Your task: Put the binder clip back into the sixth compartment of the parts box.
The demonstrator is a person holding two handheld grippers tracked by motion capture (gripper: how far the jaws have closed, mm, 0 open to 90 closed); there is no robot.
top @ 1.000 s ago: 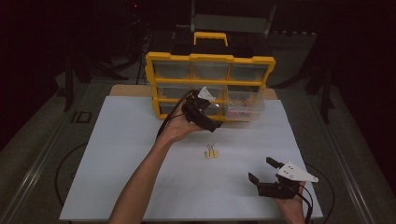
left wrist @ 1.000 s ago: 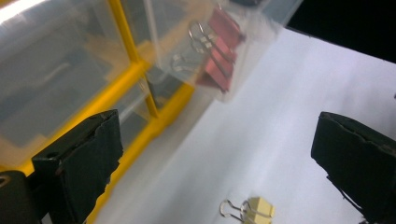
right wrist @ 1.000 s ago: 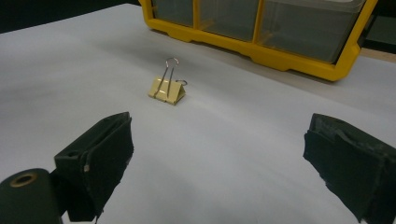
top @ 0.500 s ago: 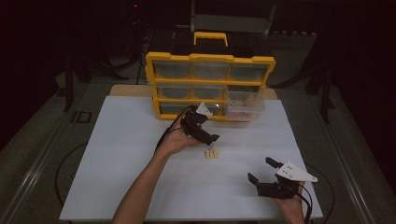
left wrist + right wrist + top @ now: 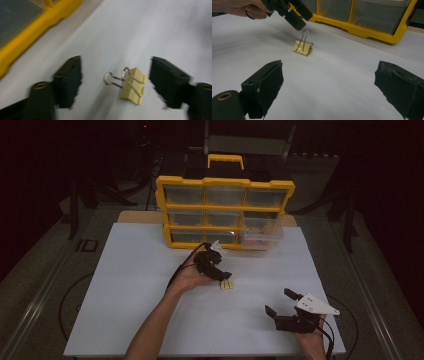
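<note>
The left gripper (image 5: 115, 82) has just been closing, its jaws apart around the small cream-yellow metal binder clip (image 5: 132, 86) on the white table (image 5: 140, 270), not yet pressing it. The right gripper (image 5: 332, 92) rests wide open, so lifting the clip is left, I think.

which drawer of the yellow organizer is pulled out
The bottom-right drawer of the yellow organizer: it juts out past the frame, while the others sit flush.

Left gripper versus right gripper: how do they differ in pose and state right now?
The left gripper hangs over the yellow binder clip, fingers either side of it without touching; the right gripper sits apart near the white sheet's front edge with nothing between its fingers. The left's jaws have just been closing; the right's stand wide. Both are hand-held with black fingers.
</note>
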